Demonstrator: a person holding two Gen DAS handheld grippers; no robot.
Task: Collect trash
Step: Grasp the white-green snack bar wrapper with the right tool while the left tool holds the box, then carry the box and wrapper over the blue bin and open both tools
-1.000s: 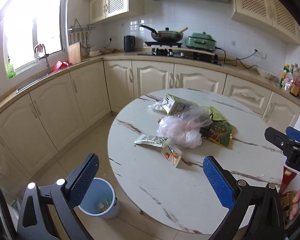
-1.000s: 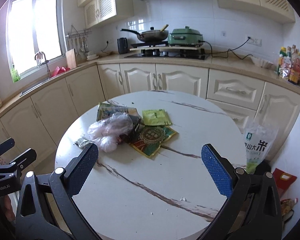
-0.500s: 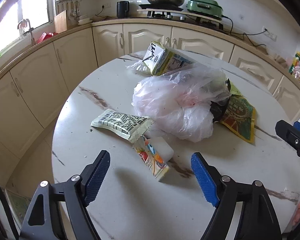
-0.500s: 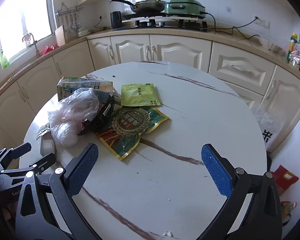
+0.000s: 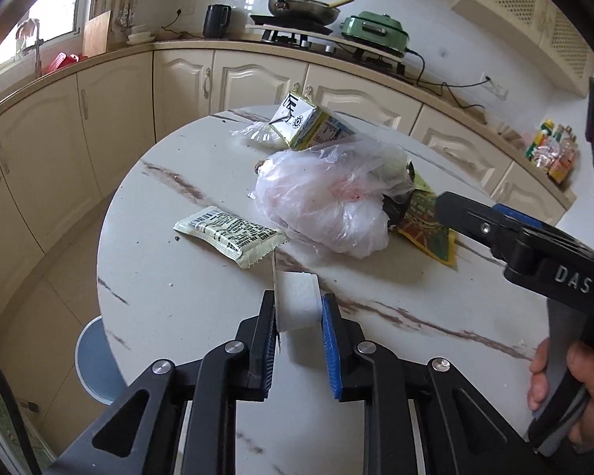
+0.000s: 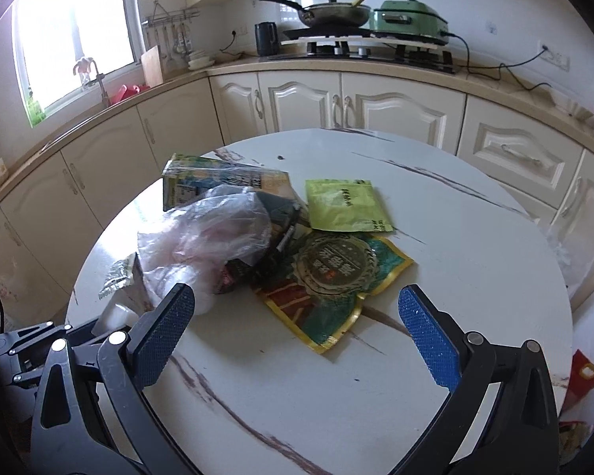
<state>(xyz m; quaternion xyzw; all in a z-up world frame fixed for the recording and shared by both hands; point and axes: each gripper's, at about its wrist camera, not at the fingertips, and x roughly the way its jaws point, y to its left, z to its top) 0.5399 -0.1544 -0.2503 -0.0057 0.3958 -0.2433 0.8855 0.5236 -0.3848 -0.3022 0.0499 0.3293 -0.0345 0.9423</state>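
My left gripper [image 5: 298, 318] is closing on the small white plastic cup with peeled foil lid [image 5: 297, 304], which earlier lay ahead between wide jaws. My right gripper [image 6: 297, 332] gapes empty.

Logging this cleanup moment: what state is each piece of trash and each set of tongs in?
Left tongs: closing on small white cup.
Right tongs: open, empty.
Plastic bag: crumpled, on table.
Carton: lying on its side.
Green-and-red wrapper: flat.
Barcode packet: flat.

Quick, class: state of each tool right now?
Left tool: closing on the small white plastic cup between its pads.
Right tool: open, empty.
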